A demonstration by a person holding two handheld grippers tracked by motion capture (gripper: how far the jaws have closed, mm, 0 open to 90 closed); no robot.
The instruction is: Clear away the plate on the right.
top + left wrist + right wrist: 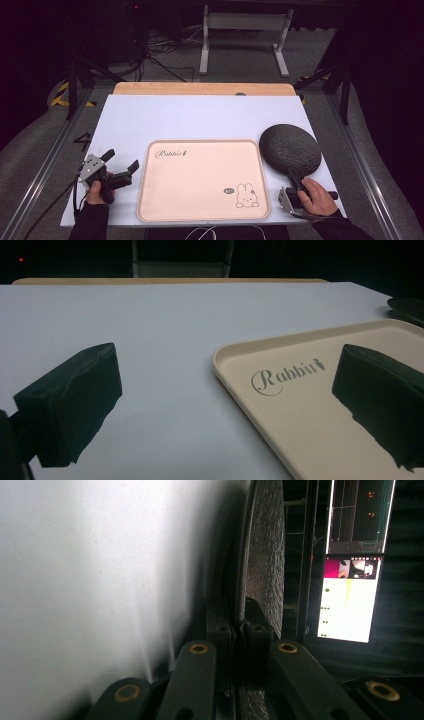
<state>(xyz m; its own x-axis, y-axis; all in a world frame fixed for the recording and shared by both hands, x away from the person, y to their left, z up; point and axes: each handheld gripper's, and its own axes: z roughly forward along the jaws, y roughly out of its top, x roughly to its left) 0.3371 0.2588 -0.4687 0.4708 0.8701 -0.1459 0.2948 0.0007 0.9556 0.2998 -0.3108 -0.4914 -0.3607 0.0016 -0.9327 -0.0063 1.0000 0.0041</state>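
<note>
A beige tray (200,180) with "Rabbit" lettering and a rabbit drawing lies flat on the white table top (200,117), at the front middle. A dark grey speckled round plate (290,147) rests just right of the tray. My right gripper (292,176) is at the plate's near rim, and in the right gripper view its jaws (239,615) are shut on the rim of the plate (265,555). My left gripper (121,160) hovers open just left of the tray, nothing between its jaws (227,385). The tray's corner (300,420) lies before them.
A wooden board (204,88) runs along the table's far edge. A white stand (245,35) and cables sit on the floor beyond. A lit monitor (350,590) stands off the table's right side. The dark plate's edge (407,307) appears far right in the left gripper view.
</note>
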